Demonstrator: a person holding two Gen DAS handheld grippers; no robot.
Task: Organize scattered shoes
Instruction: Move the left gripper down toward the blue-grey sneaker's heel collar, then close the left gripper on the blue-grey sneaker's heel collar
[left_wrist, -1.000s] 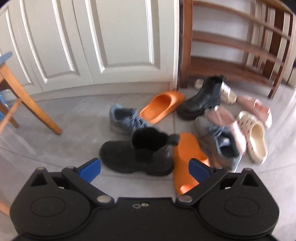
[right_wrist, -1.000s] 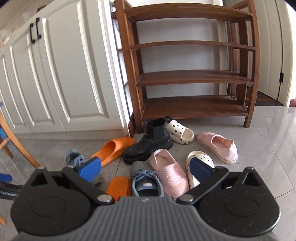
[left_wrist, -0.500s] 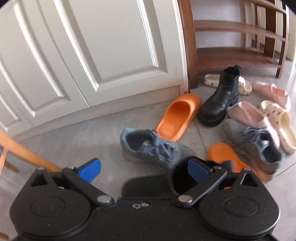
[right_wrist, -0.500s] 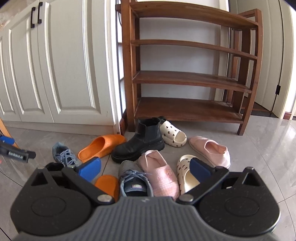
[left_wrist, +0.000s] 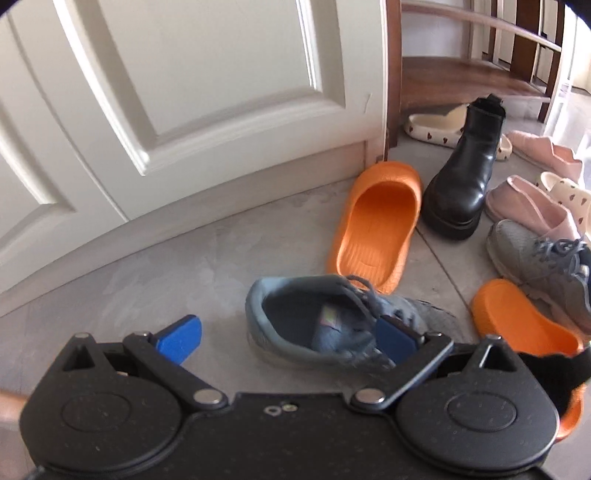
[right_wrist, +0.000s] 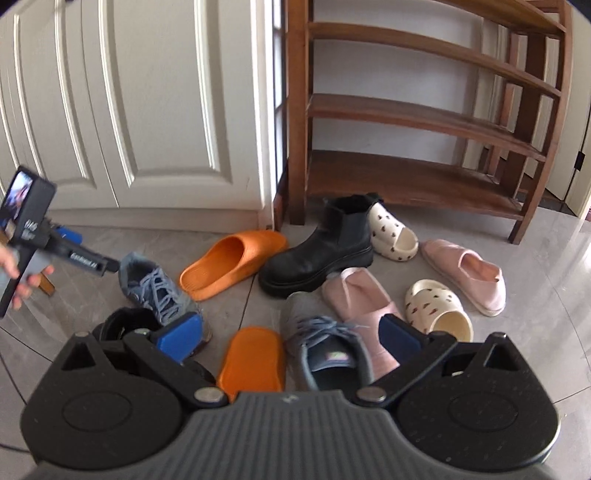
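Several shoes lie scattered on the grey floor before an empty wooden shoe rack (right_wrist: 424, 173). My left gripper (left_wrist: 288, 338) is open and low over a blue-grey sneaker (left_wrist: 314, 321), its right pad above the laces, its left pad over bare floor. The right wrist view shows this sneaker (right_wrist: 155, 288) beside a fallen black boot (right_wrist: 125, 325). My right gripper (right_wrist: 290, 339) is open above an orange slipper (right_wrist: 251, 358) and the second grey sneaker (right_wrist: 325, 347), holding nothing. An upright black boot (right_wrist: 325, 247) and another orange slipper (right_wrist: 232, 262) stand further back.
Two pink slippers (right_wrist: 358, 302) (right_wrist: 469, 269) and two cream heart-print slippers (right_wrist: 391, 232) (right_wrist: 439, 310) crowd the floor right of the boot. White cabinet doors (left_wrist: 221, 92) close off the left. A hand (right_wrist: 14, 280) holds the left tool.
My left gripper moved forward past the fallen black boot and now hangs over the blue-grey sneaker. My right gripper came lower and closer to the shoes. Both stayed open.
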